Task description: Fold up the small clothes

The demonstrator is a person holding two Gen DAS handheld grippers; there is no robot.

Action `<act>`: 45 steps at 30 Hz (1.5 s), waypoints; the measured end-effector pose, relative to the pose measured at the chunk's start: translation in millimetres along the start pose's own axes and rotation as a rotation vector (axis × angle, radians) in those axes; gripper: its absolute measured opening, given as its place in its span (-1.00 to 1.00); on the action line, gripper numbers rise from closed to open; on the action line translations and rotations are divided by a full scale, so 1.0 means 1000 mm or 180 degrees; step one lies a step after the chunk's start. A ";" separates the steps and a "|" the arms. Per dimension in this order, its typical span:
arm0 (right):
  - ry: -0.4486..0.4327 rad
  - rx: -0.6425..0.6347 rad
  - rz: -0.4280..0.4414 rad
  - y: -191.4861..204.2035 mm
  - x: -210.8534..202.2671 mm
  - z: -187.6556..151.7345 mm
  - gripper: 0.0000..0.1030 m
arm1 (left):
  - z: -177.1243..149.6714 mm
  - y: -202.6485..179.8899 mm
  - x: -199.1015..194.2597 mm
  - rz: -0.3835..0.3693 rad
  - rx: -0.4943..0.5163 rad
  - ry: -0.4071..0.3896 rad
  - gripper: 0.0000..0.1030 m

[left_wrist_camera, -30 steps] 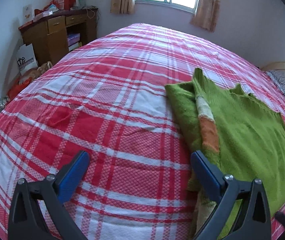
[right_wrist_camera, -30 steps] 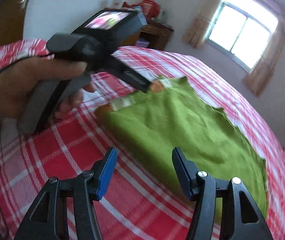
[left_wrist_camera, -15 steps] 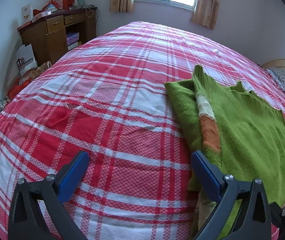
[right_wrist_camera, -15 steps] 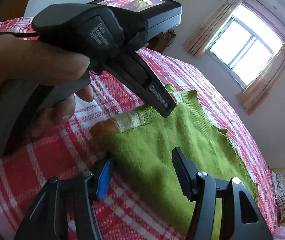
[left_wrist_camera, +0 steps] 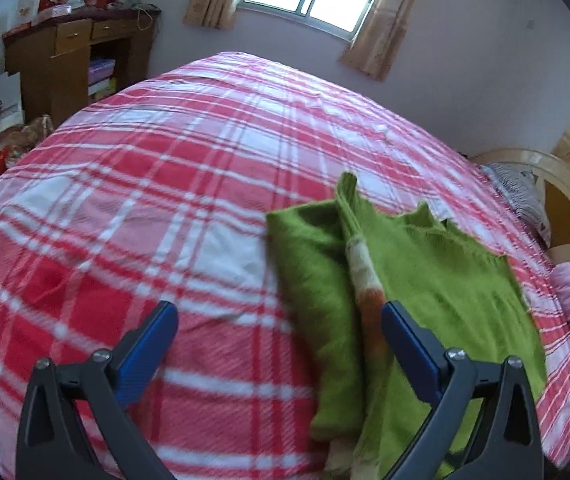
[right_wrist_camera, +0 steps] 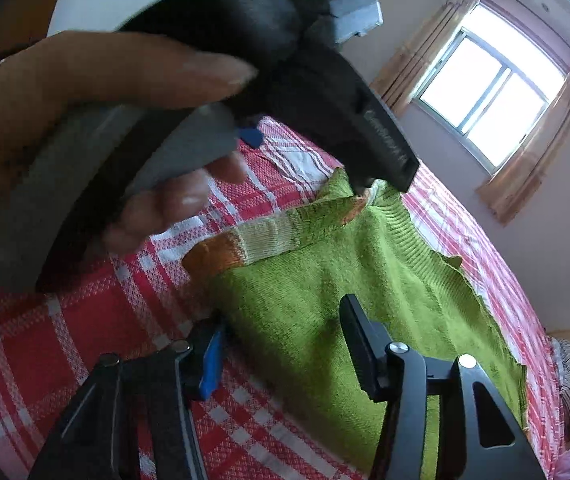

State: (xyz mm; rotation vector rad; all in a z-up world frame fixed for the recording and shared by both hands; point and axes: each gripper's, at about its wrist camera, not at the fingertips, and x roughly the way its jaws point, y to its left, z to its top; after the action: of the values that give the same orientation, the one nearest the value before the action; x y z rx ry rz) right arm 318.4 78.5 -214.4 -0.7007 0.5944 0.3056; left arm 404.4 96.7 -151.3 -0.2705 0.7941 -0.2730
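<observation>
Sweater (right_wrist_camera: 325, 280) lies half-folded on my bed (left_wrist_camera: 165, 200), so my right gripper (right_wrist_camera: 281, 344) is closing around its near edge to lift it, while my left gripper (left_wrist_camera: 281, 332) hangs wide apart, empty.

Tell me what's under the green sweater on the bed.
The green sweater lies on the red plaid bedspread. Its striped sleeve is folded on top. Anything else beneath it is covered by the knit.

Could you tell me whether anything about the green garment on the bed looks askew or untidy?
Yes: the green sweater lies unevenly folded on the plaid bedspread, its orange-and-cream striped sleeve sticking out past the folded edge.
</observation>
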 end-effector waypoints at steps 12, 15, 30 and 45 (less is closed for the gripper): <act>-0.0036 -0.0069 -0.0008 0.015 -0.006 -0.003 -0.22 | 0.021 -0.007 0.033 -0.0269 -0.0046 0.0265 0.76; -0.0032 -0.0093 0.0001 0.018 -0.005 -0.003 -0.38 | 0.027 -0.004 0.044 -0.0321 -0.0074 0.0374 0.48; -0.0394 0.0594 0.0445 -0.030 -0.047 -0.012 -0.87 | 0.041 -0.023 0.019 -0.0386 -0.0114 0.0358 -0.78; -0.0819 0.1892 0.0825 -0.153 -0.100 -0.073 -0.88 | 0.073 -0.123 -0.007 -0.0595 0.0151 0.0035 -0.79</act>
State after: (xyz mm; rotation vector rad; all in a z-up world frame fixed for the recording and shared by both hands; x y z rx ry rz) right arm 278.8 -89.8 -119.9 -0.0081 0.4938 0.4268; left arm 435.7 -5.8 -56.1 -0.2992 0.7732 -0.4690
